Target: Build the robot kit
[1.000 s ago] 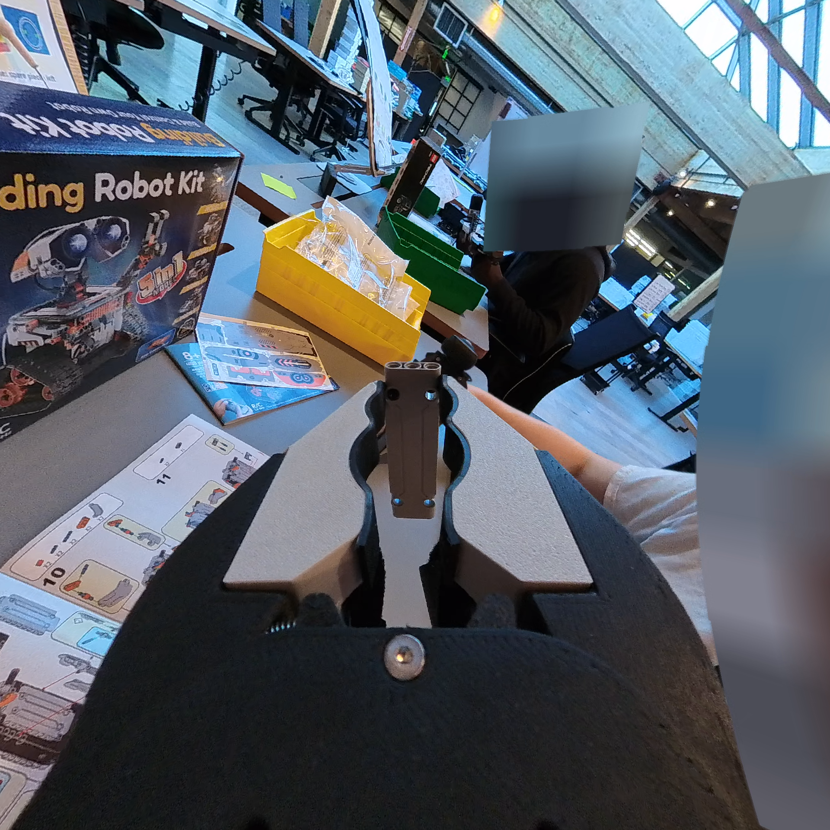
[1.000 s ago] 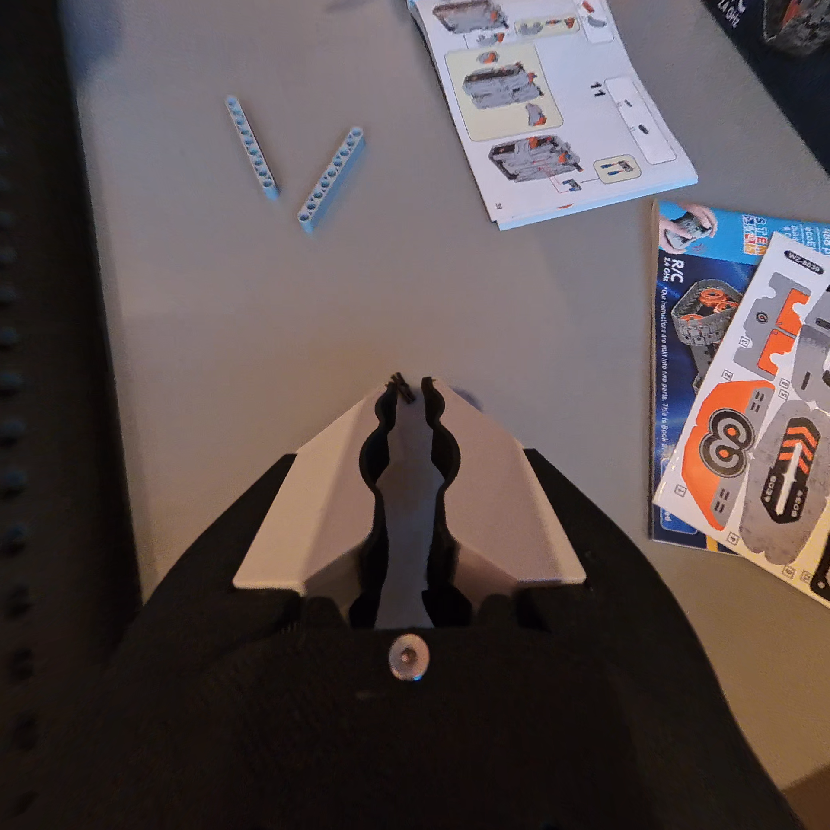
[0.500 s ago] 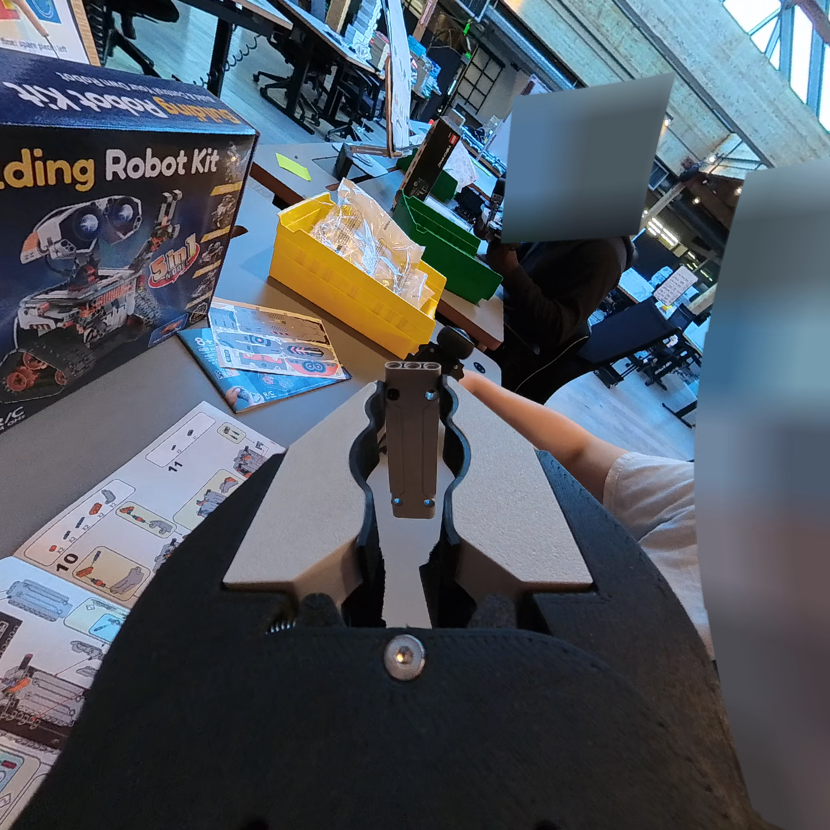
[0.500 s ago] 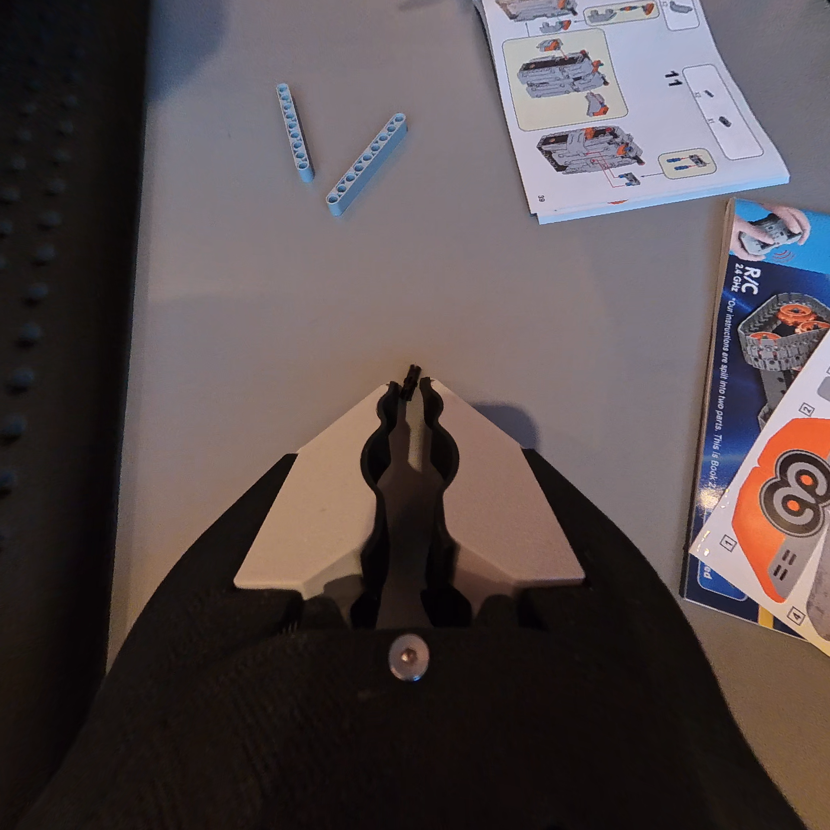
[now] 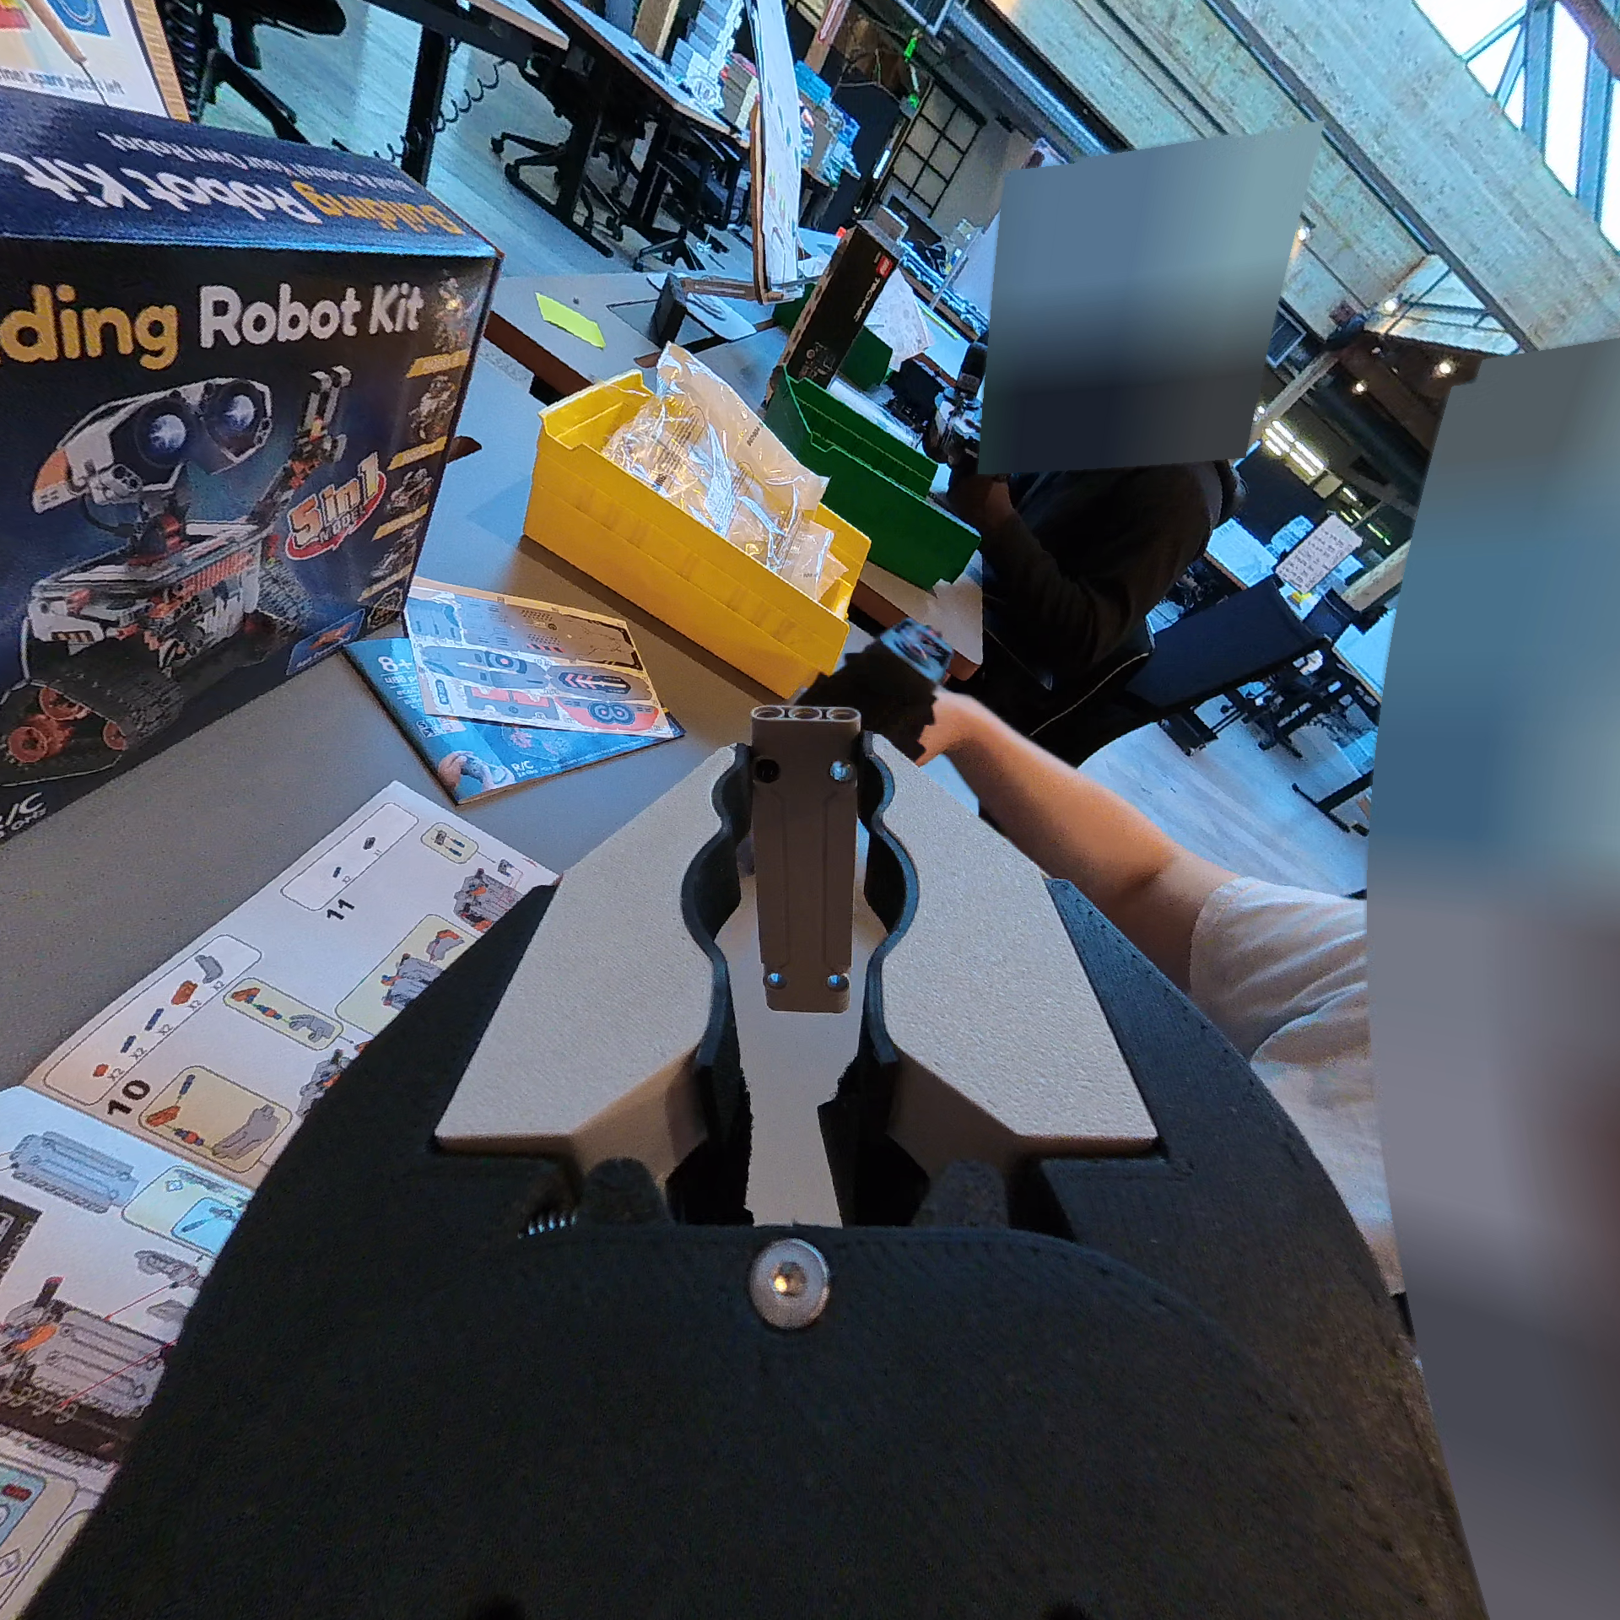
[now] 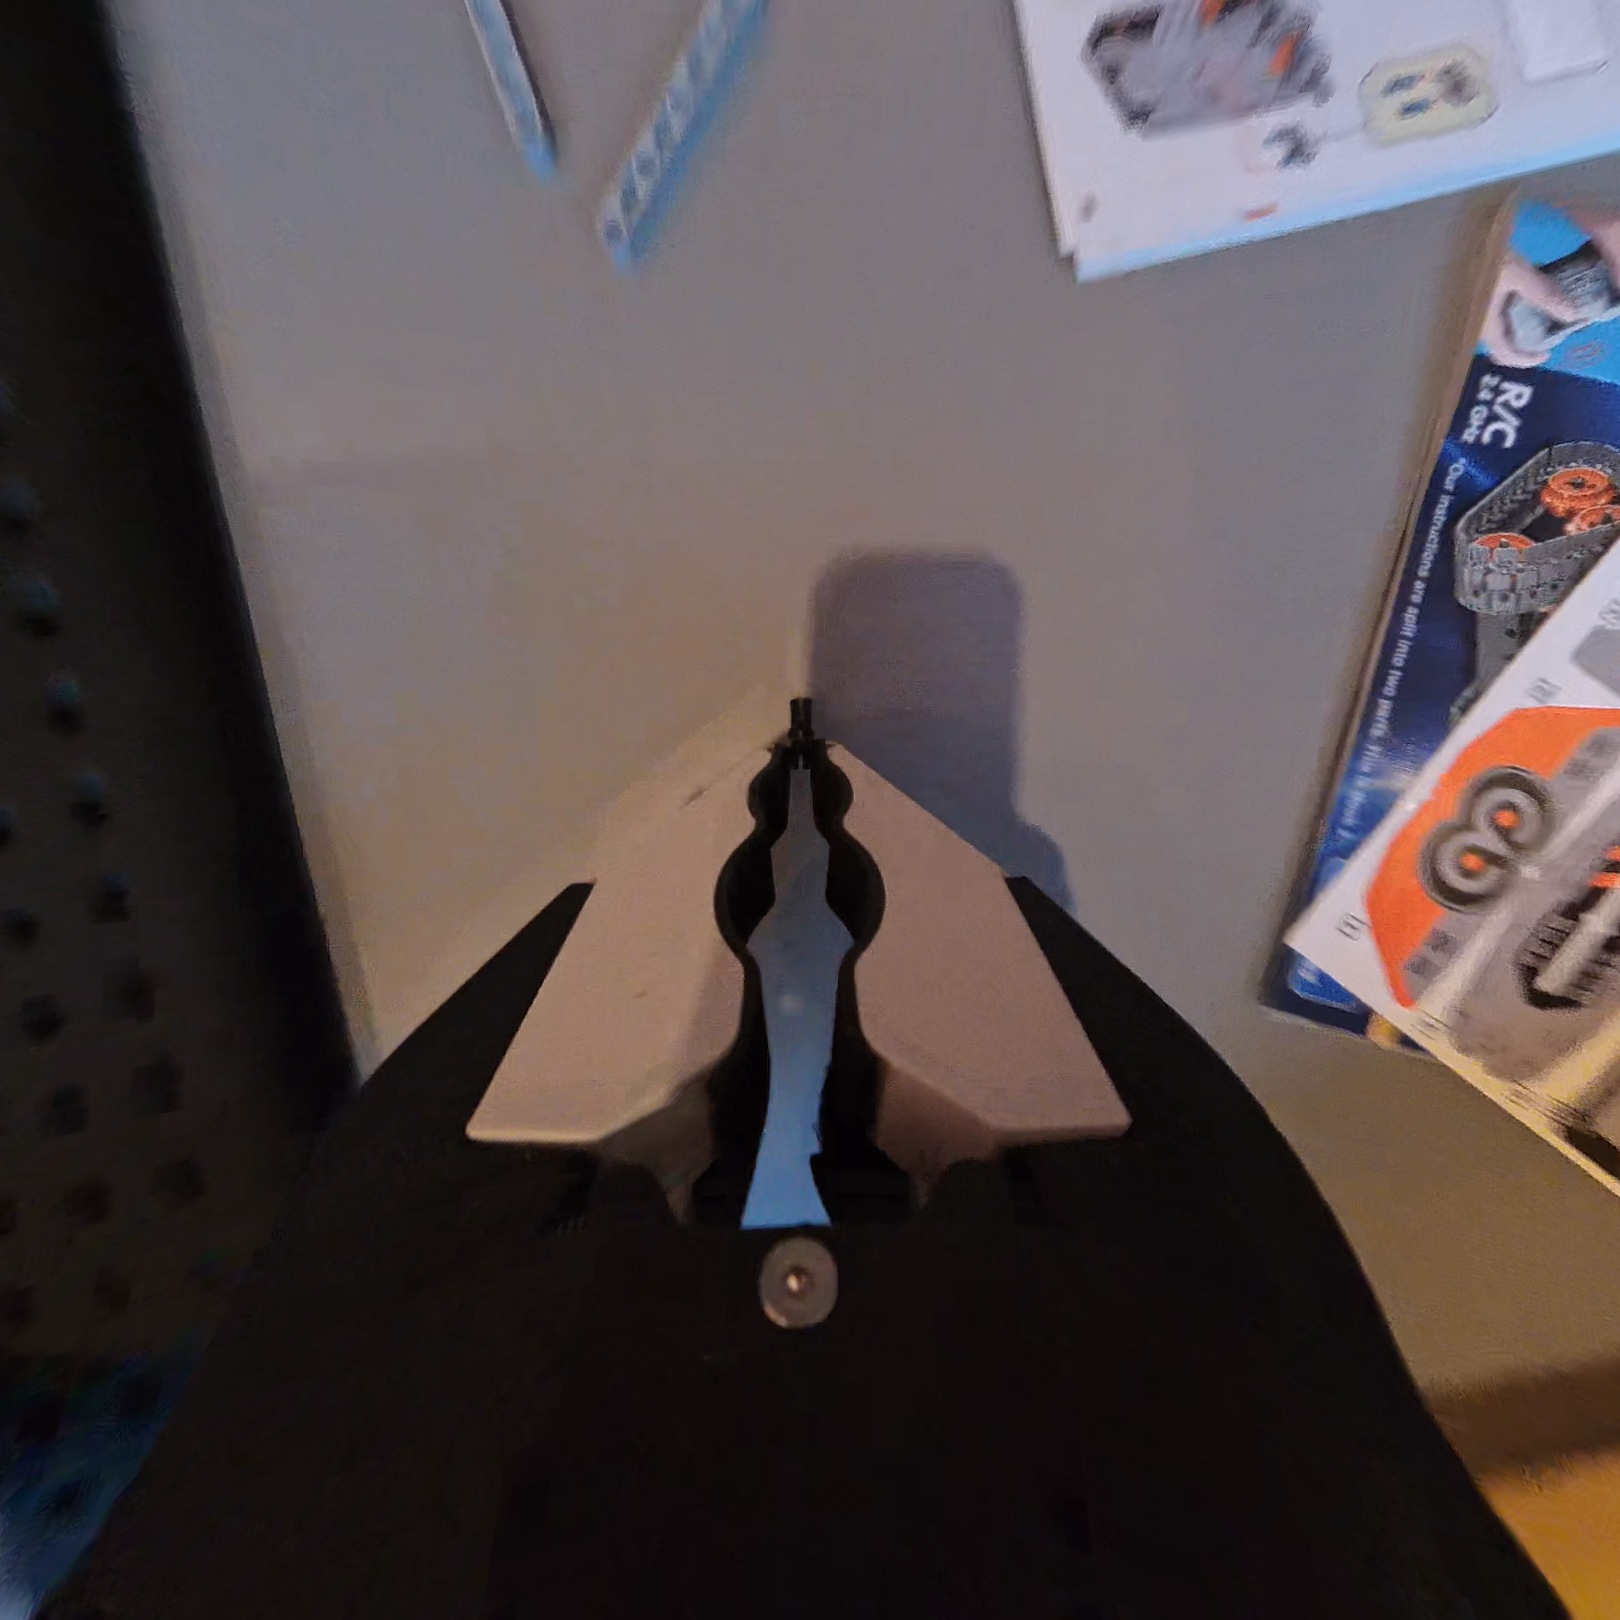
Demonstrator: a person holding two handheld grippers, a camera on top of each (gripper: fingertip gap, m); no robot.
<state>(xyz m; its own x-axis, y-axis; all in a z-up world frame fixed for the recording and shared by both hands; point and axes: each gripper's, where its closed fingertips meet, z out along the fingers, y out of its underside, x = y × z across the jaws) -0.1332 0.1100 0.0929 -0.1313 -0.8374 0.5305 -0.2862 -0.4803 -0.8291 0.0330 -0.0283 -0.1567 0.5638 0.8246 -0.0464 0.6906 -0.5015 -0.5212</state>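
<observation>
Left gripper [image 5: 804, 763]: jaws clamped on a grey block [image 5: 802, 863], held above the desk [image 5: 219, 815]. Right gripper [image 6: 799, 745]: jaws pinched on a small black pin [image 6: 799, 721] over the desk; two blue beams [image 6: 675, 118] lie loose beyond, unjoined

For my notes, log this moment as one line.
left tool: shut on grey block | right tool: shut on small black pin | below: grey table

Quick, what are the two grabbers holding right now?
Left gripper: shut on a long grey plastic block with screws.
Right gripper: shut on a tiny black plastic pin.
</observation>
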